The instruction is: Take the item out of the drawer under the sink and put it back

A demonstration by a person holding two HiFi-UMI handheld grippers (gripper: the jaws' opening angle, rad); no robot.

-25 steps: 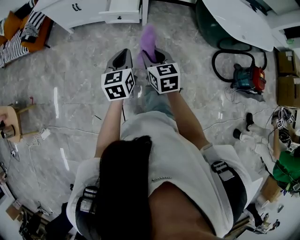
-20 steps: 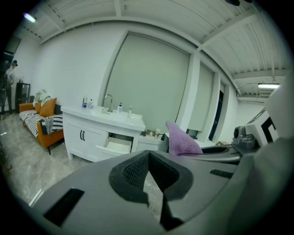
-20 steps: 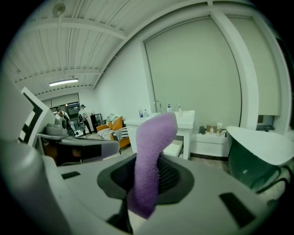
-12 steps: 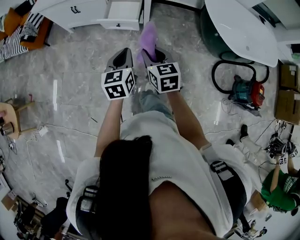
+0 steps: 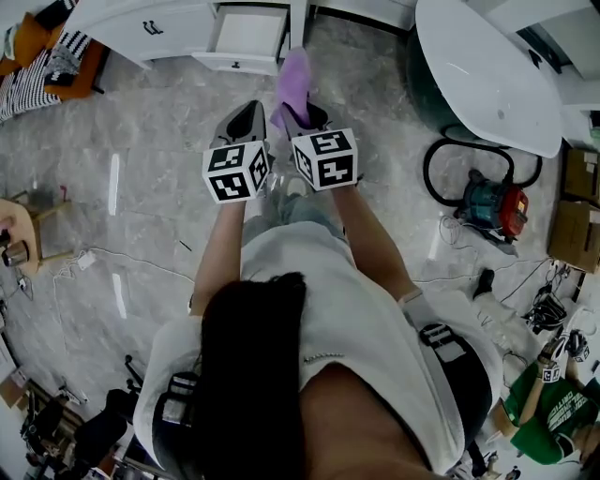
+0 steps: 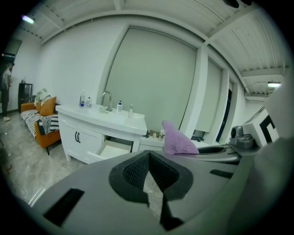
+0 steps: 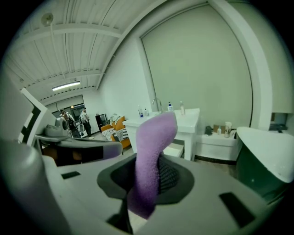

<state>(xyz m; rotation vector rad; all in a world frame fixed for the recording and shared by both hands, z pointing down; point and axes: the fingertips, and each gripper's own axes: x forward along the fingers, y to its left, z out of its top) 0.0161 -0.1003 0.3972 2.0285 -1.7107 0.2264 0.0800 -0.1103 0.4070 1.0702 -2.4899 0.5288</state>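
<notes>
A purple cloth sticks up from my right gripper, whose jaws are shut on its lower end; in the right gripper view the cloth rises between the pads. My left gripper is held just to its left, jaws shut with nothing in them; its pads meet at the tips. Ahead stands the white sink vanity with one drawer pulled open, some way beyond both grippers. The left gripper view also shows the drawer under the sink counter and the cloth at its right.
A white bathtub lies at the right, with a red and teal vacuum cleaner and its hose on the marble floor beside it. An orange sofa is at the far left, a small wooden stool nearer. Cables trail across the floor.
Both grippers, held side by side, have travelled forward toward the vanity; the open drawer and bathtub now show nearer and fuller. The cloth stays in the right gripper.
</notes>
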